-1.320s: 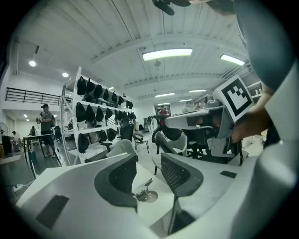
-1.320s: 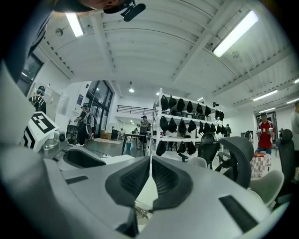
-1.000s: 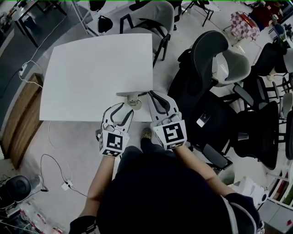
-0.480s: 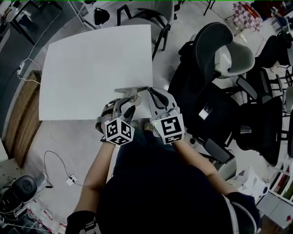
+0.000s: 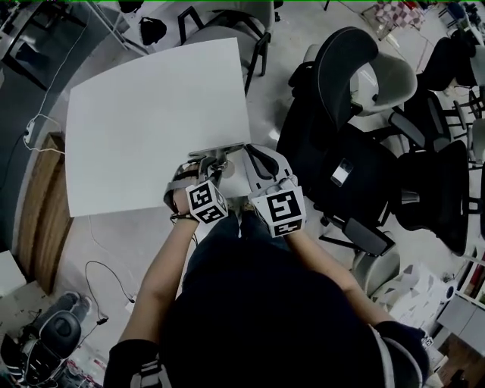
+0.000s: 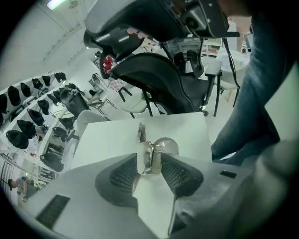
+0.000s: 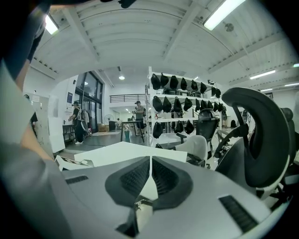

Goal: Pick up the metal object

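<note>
The metal object (image 5: 218, 151), a flat strip with a rounded part, lies at the near edge of the white table (image 5: 151, 106). My left gripper (image 5: 211, 168) reaches it from the near side. In the left gripper view the left gripper (image 6: 149, 161) is shut on the metal object (image 6: 150, 151), whose strip and rounded end stick out beyond the jaws. My right gripper (image 5: 254, 159) stands just to the right of the object, at the table's near right corner. The right gripper (image 7: 150, 163) has its jaws pressed together with nothing held between them.
Black office chairs (image 5: 341, 129) crowd close to the table's right side. A grey chair (image 5: 227, 19) stands at the far edge. A wooden cabinet (image 5: 34, 204) stands left of the table, and cables (image 5: 106, 273) trail on the floor.
My left gripper has moved forward from the table's near edge onto the metal object and shut on it. The right gripper has stayed beside it.
</note>
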Action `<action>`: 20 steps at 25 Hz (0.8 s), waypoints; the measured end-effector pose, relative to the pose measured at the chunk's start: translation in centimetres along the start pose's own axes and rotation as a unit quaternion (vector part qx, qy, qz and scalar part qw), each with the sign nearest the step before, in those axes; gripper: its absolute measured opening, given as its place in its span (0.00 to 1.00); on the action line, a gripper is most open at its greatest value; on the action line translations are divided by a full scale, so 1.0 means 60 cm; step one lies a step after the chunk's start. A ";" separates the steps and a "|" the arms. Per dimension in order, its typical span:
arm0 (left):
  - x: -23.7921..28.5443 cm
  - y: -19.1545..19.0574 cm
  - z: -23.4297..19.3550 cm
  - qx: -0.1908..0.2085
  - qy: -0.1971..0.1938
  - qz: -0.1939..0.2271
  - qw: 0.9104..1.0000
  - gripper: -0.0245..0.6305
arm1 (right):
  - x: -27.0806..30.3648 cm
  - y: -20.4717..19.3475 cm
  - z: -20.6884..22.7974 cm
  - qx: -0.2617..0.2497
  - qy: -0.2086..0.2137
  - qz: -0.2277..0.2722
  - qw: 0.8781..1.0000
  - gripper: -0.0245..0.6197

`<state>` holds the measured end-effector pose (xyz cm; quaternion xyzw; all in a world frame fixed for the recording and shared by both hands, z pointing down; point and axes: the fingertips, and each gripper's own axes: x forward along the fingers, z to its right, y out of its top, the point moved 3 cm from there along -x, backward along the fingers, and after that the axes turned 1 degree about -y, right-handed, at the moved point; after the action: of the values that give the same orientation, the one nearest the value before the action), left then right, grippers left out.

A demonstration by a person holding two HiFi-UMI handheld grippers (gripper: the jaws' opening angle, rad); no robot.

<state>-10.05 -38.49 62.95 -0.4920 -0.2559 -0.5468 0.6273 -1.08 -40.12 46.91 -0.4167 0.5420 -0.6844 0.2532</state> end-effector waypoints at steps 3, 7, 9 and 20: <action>0.021 0.000 0.001 0.019 -0.012 -0.011 1.000 0.28 | 0.003 -0.002 0.004 0.002 -0.011 -0.002 1.000 0.08; 0.037 0.004 0.000 0.053 -0.014 -0.022 0.998 0.28 | 0.005 -0.006 0.004 0.004 -0.017 -0.007 1.000 0.08; 0.039 0.007 -0.005 0.065 -0.010 -0.028 0.997 0.24 | 0.006 -0.008 0.006 0.006 -0.020 -0.008 1.000 0.08; 0.005 0.013 -0.032 0.111 0.032 -0.018 0.993 0.07 | 0.014 0.000 0.004 0.002 -0.026 -0.007 1.000 0.08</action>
<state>-9.65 -40.42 62.19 -0.3969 -0.3032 -0.5421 0.6757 -1.30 -40.91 47.20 -0.4381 0.5307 -0.6761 0.2633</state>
